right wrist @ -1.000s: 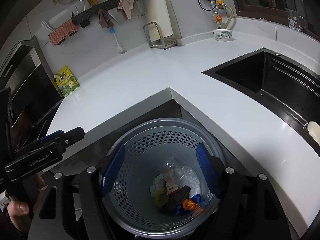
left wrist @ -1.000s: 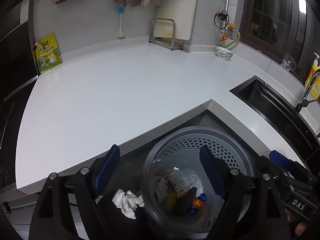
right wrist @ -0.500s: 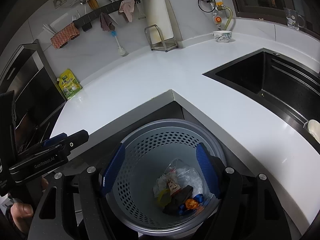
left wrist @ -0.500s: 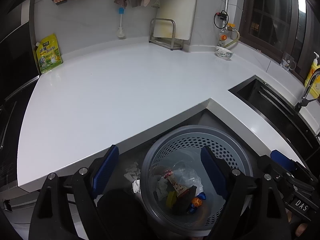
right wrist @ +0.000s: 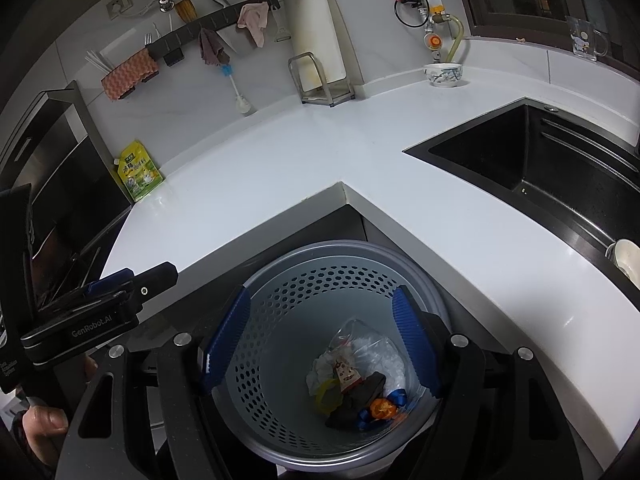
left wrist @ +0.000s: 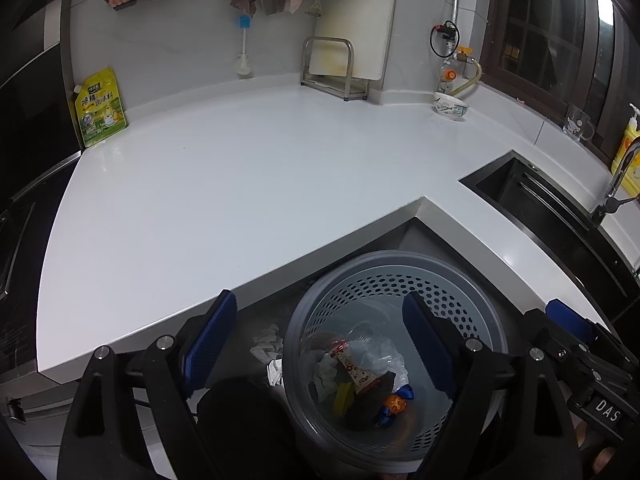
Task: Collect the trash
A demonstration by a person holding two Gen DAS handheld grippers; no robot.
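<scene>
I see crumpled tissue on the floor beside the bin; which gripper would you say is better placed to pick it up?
Left, probably. The crumpled tissue lies between the open left gripper fingers, left of the bin. The right gripper hangs over the bin.

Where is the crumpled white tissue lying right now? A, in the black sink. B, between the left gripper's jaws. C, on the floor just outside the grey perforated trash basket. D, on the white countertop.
C: the left wrist view shows the crumpled white tissue on the floor against the outer left side of the grey perforated trash basket, below the edge of the white countertop.
</scene>
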